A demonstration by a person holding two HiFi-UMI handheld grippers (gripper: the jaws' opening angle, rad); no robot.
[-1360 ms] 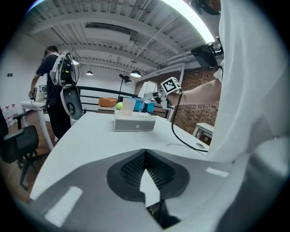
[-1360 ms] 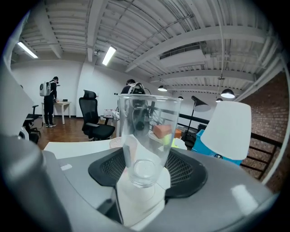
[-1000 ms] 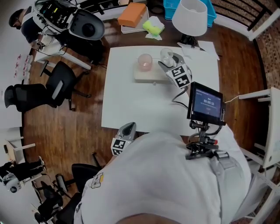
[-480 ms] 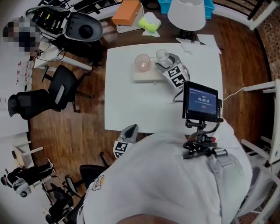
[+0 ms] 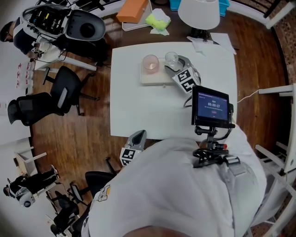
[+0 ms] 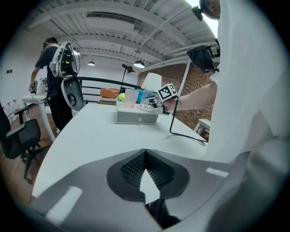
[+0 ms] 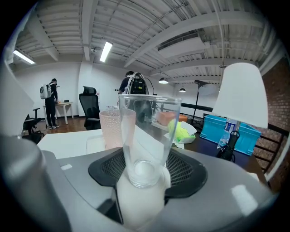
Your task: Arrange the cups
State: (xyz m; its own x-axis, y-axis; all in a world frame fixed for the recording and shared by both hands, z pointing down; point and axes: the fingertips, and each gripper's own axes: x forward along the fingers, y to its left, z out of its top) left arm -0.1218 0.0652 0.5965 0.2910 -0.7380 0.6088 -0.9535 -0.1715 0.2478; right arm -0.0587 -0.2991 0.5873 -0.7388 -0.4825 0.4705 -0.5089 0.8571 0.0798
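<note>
A clear cup (image 5: pixel 171 59) stands upright between the jaws of my right gripper (image 5: pixel 173 64), which is shut on its lower part; in the right gripper view the clear cup (image 7: pixel 147 131) fills the middle above the right gripper (image 7: pixel 144 174). It hangs over the right end of a low grey box (image 5: pixel 155 78) on the white table (image 5: pixel 138 106). A pink cup (image 5: pixel 150 62) stands on the box just left of it, also seen as the pink cup (image 7: pixel 111 129). My left gripper (image 5: pixel 137 135) is shut and empty at the table's near edge; the left gripper (image 6: pixel 145 154) points at the box (image 6: pixel 136 117).
A white lamp (image 5: pixel 199 14) and papers (image 5: pixel 208 41) sit at the table's far right corner. Behind the table lie an orange block (image 5: pixel 132 10) and a yellow-green cloth (image 5: pixel 157 21). Office chairs (image 5: pixel 60 95) stand left. A small screen (image 5: pixel 212 106) hangs at my chest.
My right gripper has sunk a little toward the box with the clear cup in it. The left gripper has stayed put.
</note>
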